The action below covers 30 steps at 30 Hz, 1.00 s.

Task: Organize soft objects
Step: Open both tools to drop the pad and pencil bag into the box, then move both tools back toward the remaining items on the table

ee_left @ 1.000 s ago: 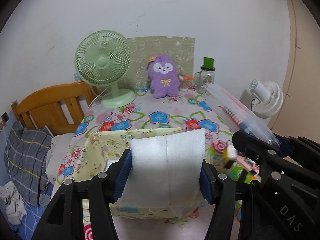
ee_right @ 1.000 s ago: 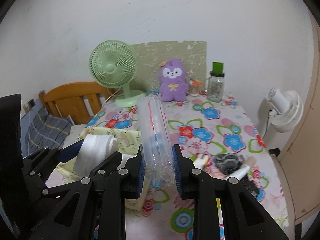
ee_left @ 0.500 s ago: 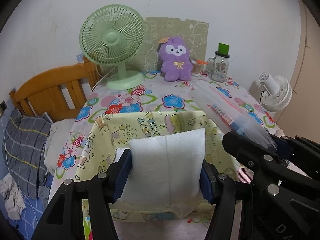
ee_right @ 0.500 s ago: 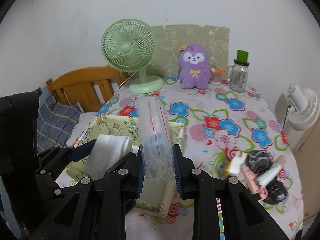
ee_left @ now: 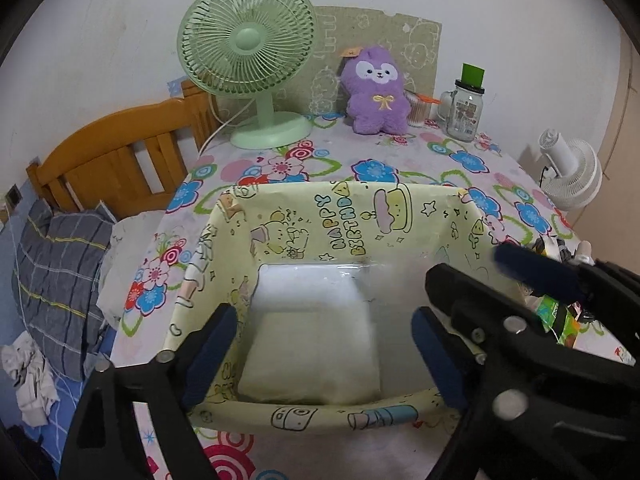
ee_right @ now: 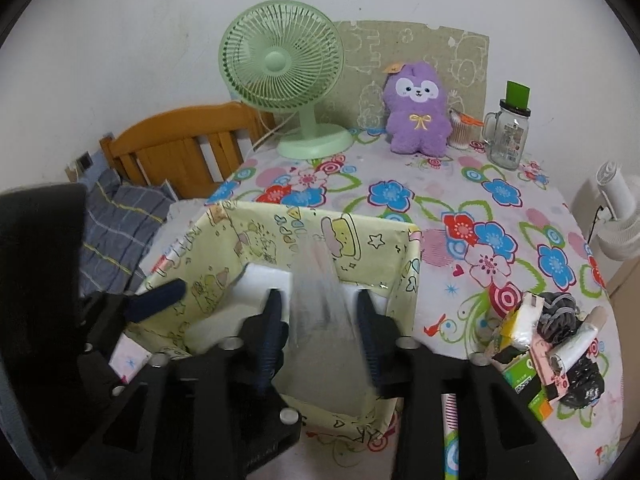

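Foam pad (ee_left: 316,332) lies in the yellow box (ee_left: 360,216) between my wide-open, empty left claw (ee_left: 320,356); my right claw (ee_right: 320,340), parted, has a blurred clear bag (ee_right: 320,300) between its fingers.

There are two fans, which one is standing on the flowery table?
The green fan, standing on the table beside the purple plush toy. The white fan is off past the table's right edge, not on it.

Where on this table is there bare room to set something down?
Free: the flowered cloth between the yellow box, the green fan and the purple plush, running right toward the glass jar. Crowded: the pile of small items at the near right, and the box with the white foam pad.
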{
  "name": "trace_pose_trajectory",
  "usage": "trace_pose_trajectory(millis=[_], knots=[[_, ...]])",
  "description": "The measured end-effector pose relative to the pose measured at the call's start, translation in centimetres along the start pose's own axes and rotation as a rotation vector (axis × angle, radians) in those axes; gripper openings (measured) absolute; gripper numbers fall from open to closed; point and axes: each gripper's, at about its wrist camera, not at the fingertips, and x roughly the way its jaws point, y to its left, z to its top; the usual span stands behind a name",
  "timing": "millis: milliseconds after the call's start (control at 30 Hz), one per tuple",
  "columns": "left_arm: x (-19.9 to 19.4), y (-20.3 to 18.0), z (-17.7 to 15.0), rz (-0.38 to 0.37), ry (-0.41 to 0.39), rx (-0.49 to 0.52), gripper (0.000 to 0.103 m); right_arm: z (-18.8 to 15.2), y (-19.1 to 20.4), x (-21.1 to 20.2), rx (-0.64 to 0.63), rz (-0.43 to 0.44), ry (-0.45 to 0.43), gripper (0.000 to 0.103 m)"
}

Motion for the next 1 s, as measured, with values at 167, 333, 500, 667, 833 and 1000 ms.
trace_pose_trajectory(millis=[167, 333, 500, 667, 833, 1000], knots=[[-0.7, 0.3, -0.2, 0.0, -0.002, -0.019, 0.094, -0.1, -0.3, -0.9, 0.011, -0.039, -0.035, 0.079], [-1.8, -0.1, -0.2, 0.01, -0.023, -0.018, 0.095, -0.3, -0.5, -2.0, 0.006, -0.053, -0.047, 0.083], [-3.1, -1.3, -0.3, 0.009, -0.046, -0.005, 0.096, -0.4, -1.0, -3.6, 0.003, -0.073, -0.063, 0.086], [-4.5, -2.7, -0.4, 0.004, -0.072, 0.009, 0.096, -0.7, -2.1, -5.4, 0.024, -0.082, -0.087, 0.089], [-6.0, -3.9, -0.5, -0.005, -0.1, 0.01, 0.096, -1.3, -3.0, -7.5, 0.044, -0.096, -0.117, 0.097], [-7.6, -5.5, -0.7, -0.001, -0.125, 0.023, 0.096, -1.8, -4.0, -9.3, 0.056, -0.101, -0.135, 0.099]])
